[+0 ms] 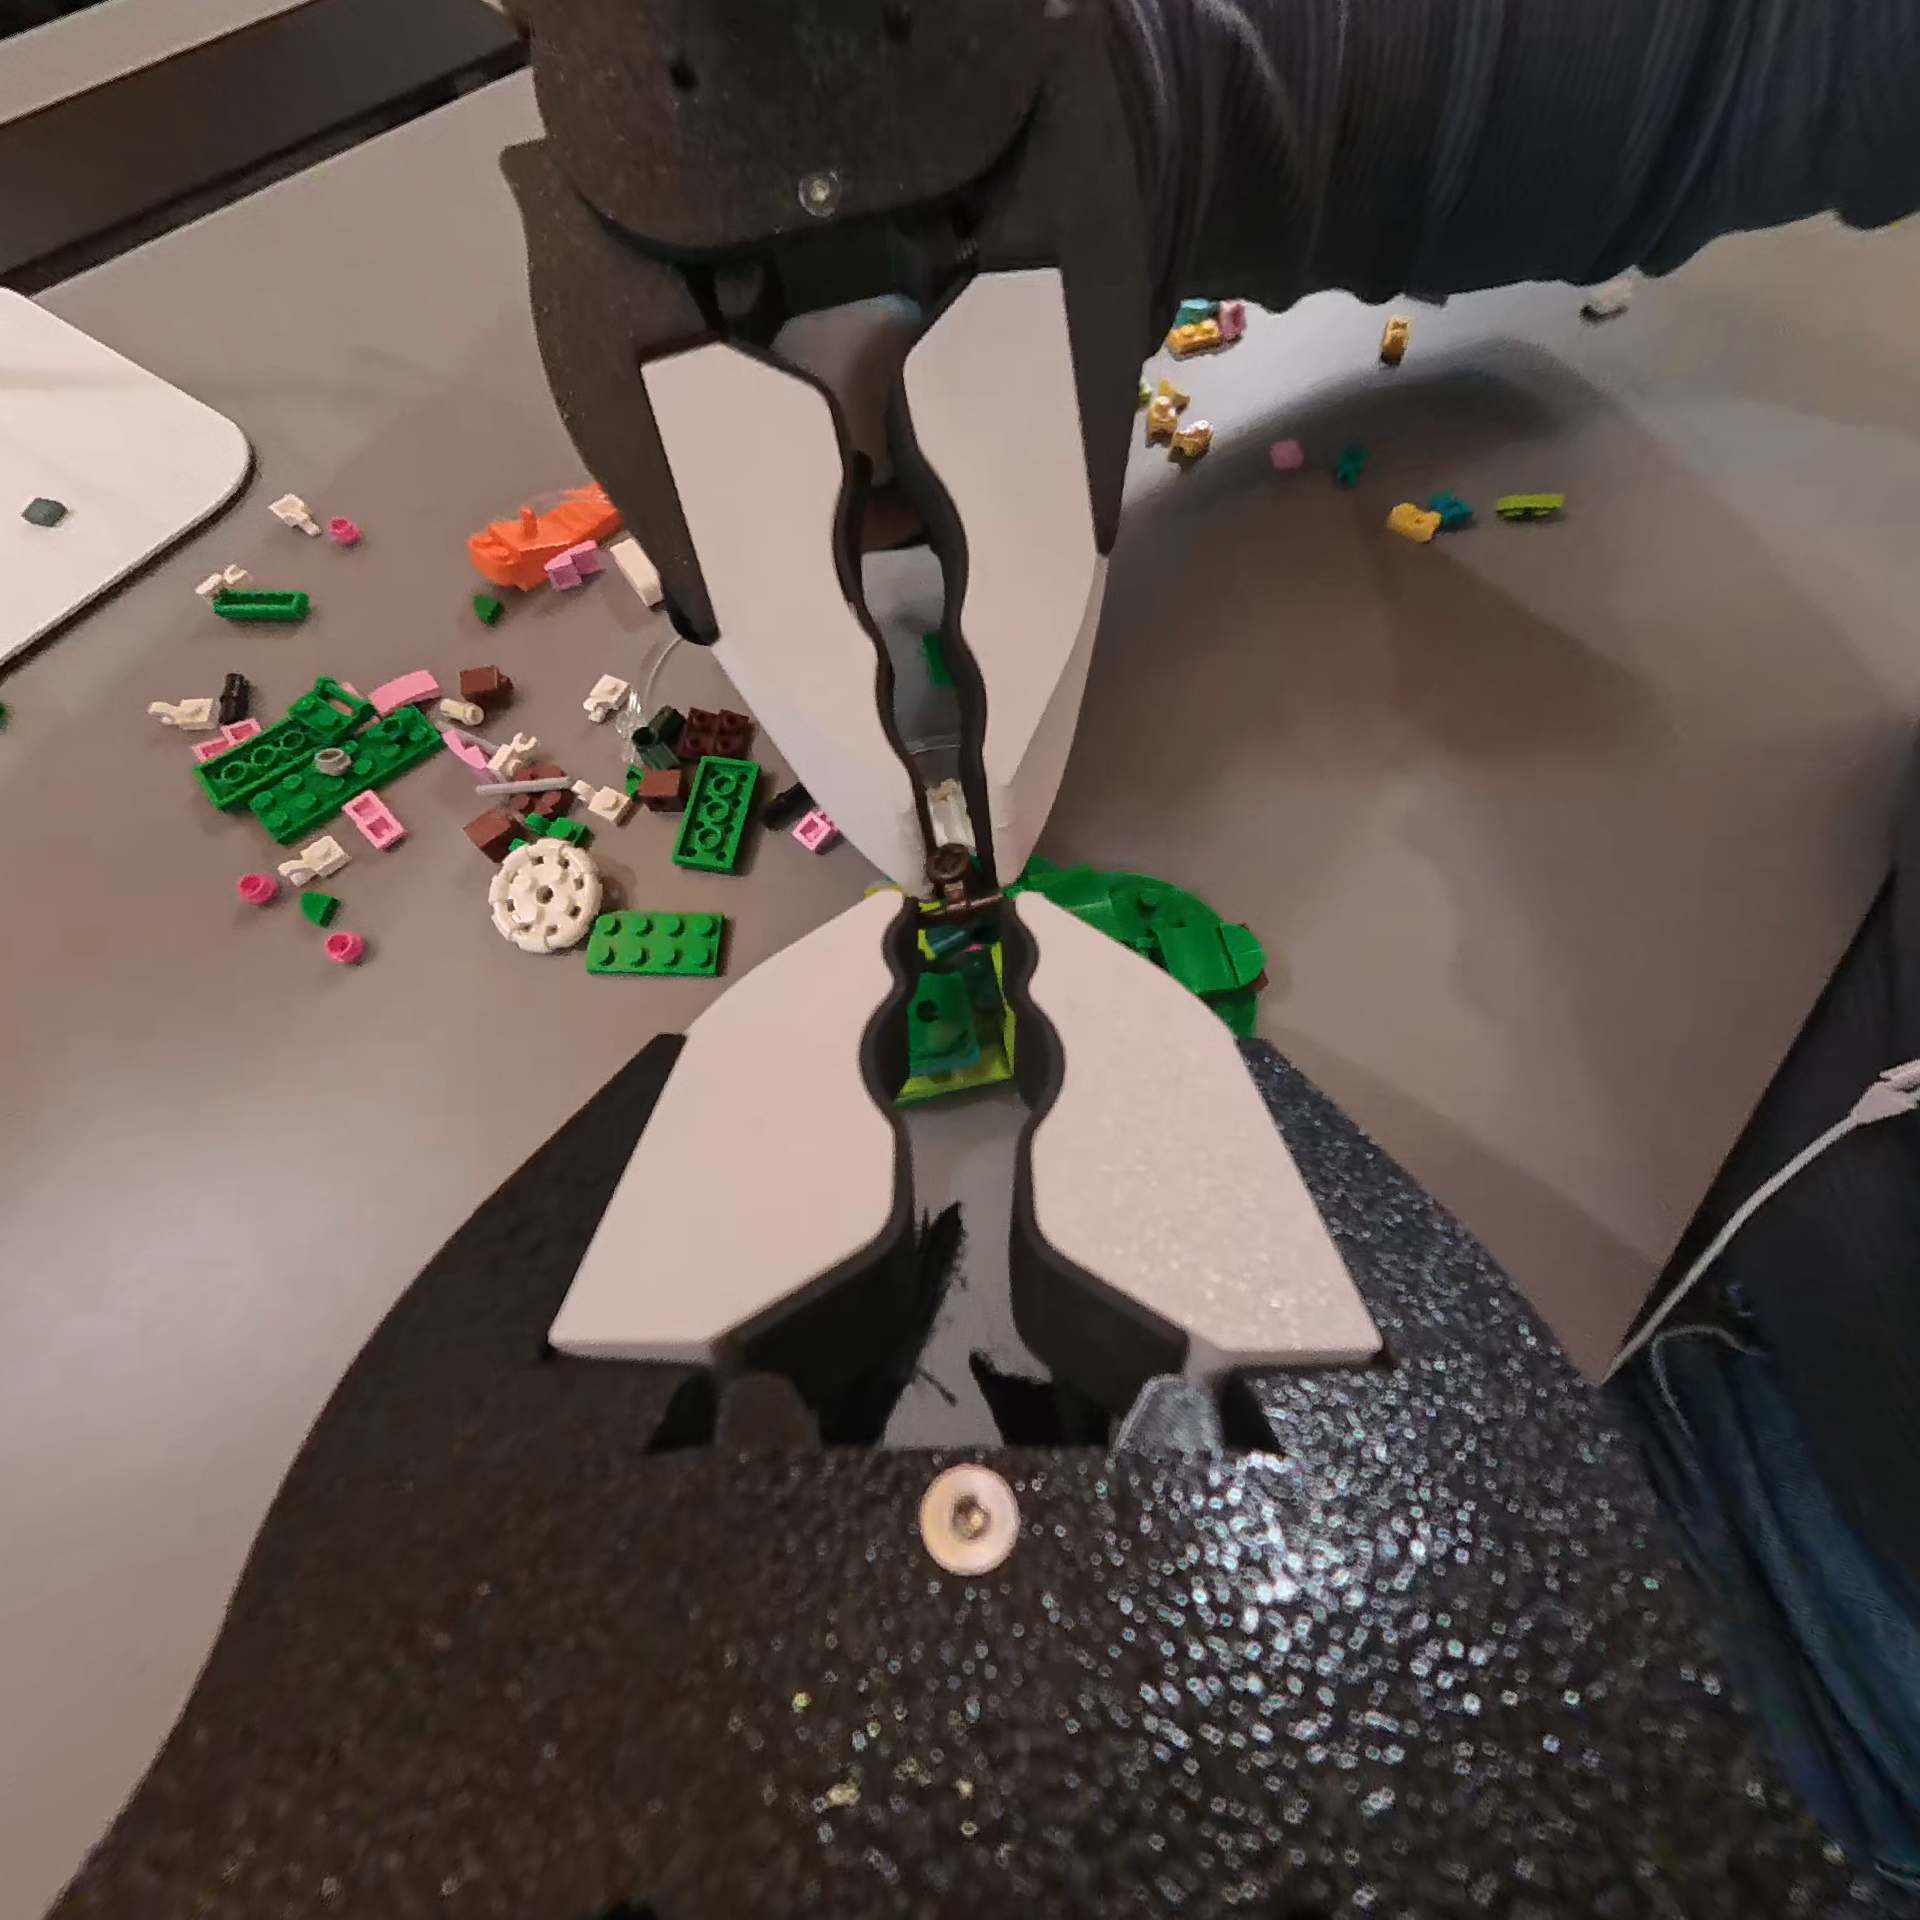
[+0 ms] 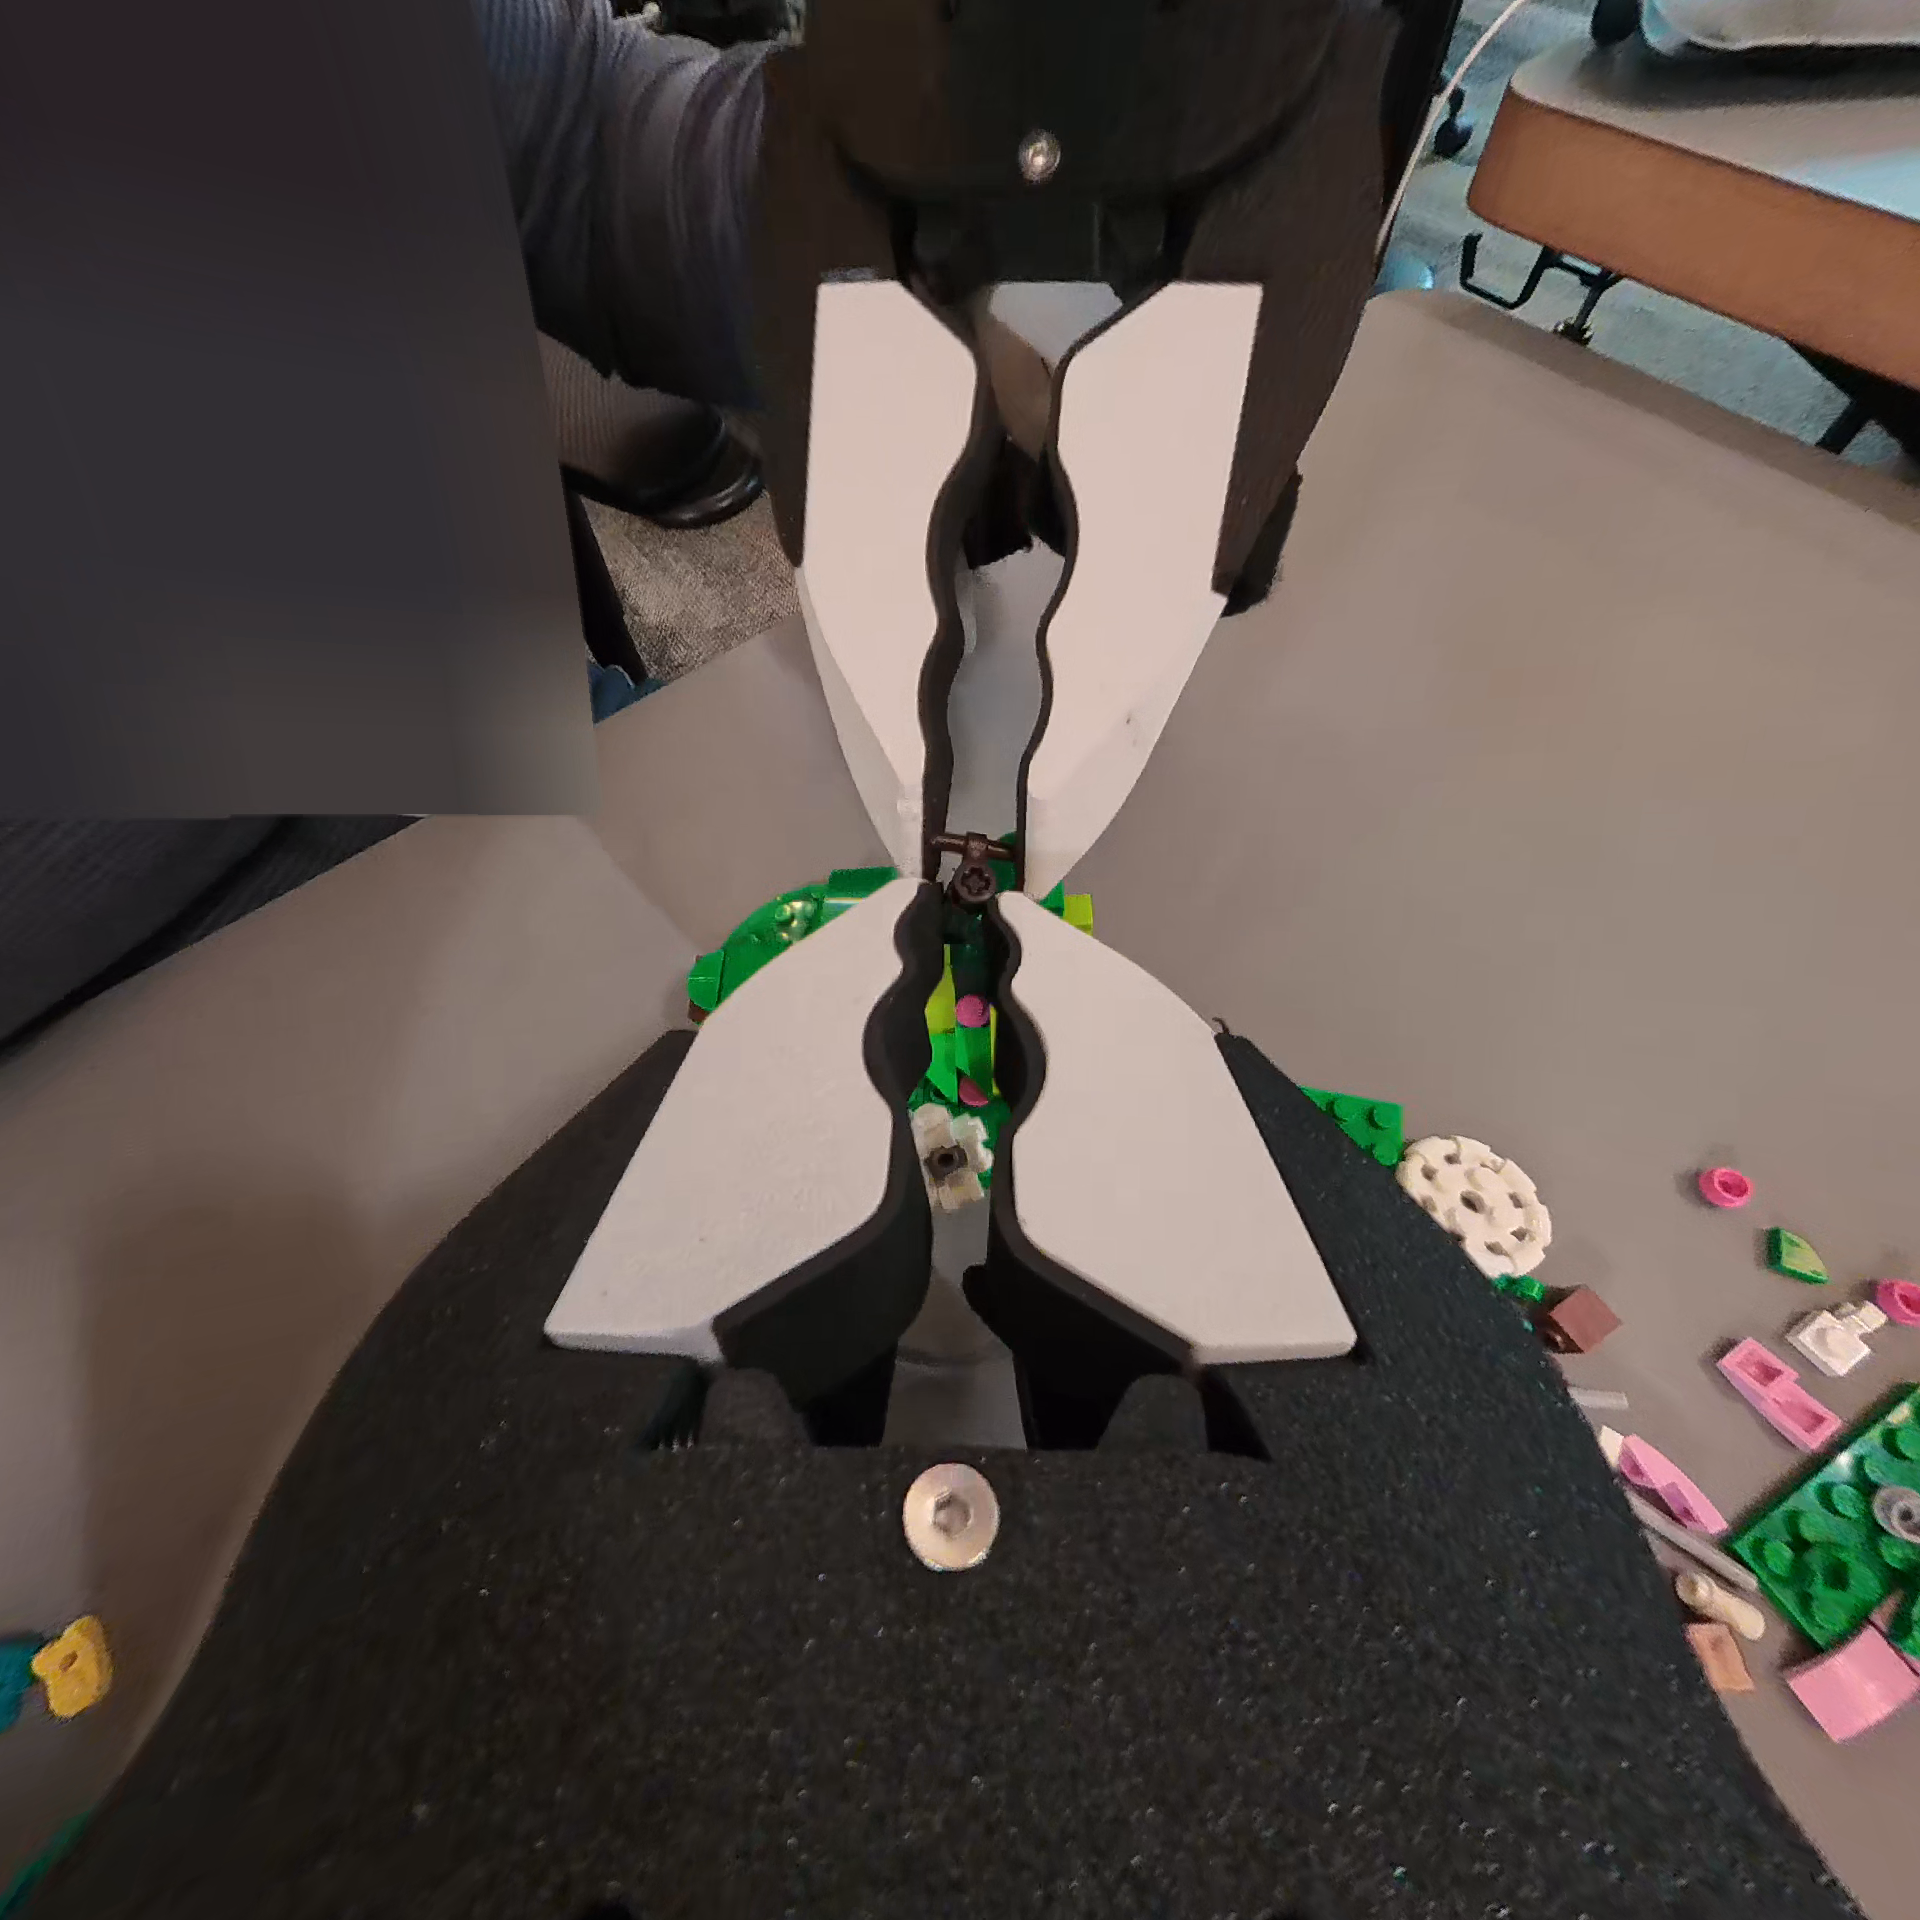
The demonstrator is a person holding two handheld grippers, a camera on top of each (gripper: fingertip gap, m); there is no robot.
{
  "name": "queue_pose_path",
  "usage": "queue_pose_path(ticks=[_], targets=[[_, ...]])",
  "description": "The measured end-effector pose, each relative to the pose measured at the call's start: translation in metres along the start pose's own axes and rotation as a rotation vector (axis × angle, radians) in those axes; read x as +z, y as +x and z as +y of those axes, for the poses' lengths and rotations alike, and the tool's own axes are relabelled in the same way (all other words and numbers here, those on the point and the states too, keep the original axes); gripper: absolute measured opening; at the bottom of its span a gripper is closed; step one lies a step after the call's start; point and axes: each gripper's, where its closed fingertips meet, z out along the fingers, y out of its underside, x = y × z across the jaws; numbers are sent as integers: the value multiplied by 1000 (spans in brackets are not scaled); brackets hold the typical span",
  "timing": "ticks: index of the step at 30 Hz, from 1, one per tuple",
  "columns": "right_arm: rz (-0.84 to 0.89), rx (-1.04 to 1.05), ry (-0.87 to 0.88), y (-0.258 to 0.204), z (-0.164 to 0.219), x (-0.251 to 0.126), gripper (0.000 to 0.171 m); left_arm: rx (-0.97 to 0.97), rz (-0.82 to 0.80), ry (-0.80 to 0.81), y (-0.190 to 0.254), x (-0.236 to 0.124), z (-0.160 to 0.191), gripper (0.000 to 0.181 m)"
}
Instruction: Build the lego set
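Observation:
My left gripper (image 1: 954,906) and my right gripper (image 2: 961,896) meet tip to tip above a green lego build (image 1: 1174,935) on the grey table. The left gripper is shut on a small dark brown bar piece (image 1: 958,907), which also shows in the right wrist view (image 2: 971,845). The right gripper (image 1: 951,868) comes down from above and is shut on a small dark round piece (image 1: 948,862), which also shows in its own view (image 2: 974,883). The two pieces touch. The build (image 2: 779,925) lies below, mostly hidden by the fingers, with lime, pink and white flower parts (image 2: 951,1153) in the gap.
Loose bricks lie left of the build: green plates (image 1: 715,812), a white round disc (image 1: 543,896), an orange piece (image 1: 535,540), pink and brown bits. Yellow and teal pieces (image 1: 1423,517) lie at the far right. A white board (image 1: 104,468) is at far left. A sleeved arm (image 1: 1455,135) crosses above. Left and right tips are no more than a few centimetres apart. Both grippers' tips are roughly 11 cm from the white round disc (image 1: 543,896). It turns up in the right wrist view (image 2: 1473,1193) as well.

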Motion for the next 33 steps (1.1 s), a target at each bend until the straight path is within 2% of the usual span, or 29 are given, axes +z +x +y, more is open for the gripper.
queue_pose_path(ticks=[2,5,11,21,33], targets=[[11,-24,8,2,0,-2,6,-7,-21,3,-2,0,0,15],[22,-35,9,6,5,-5,7,-32,-51,6,-5,-7,4,29],[-16,-10,41,9,12,0,6,-93,-46,-24,-5,-7,31,31],[8,-80,45,12,11,3,6,-88,-35,9,-4,3,32,17],[24,-109,68,12,10,4,6,-101,-36,30,-5,6,31,16]])
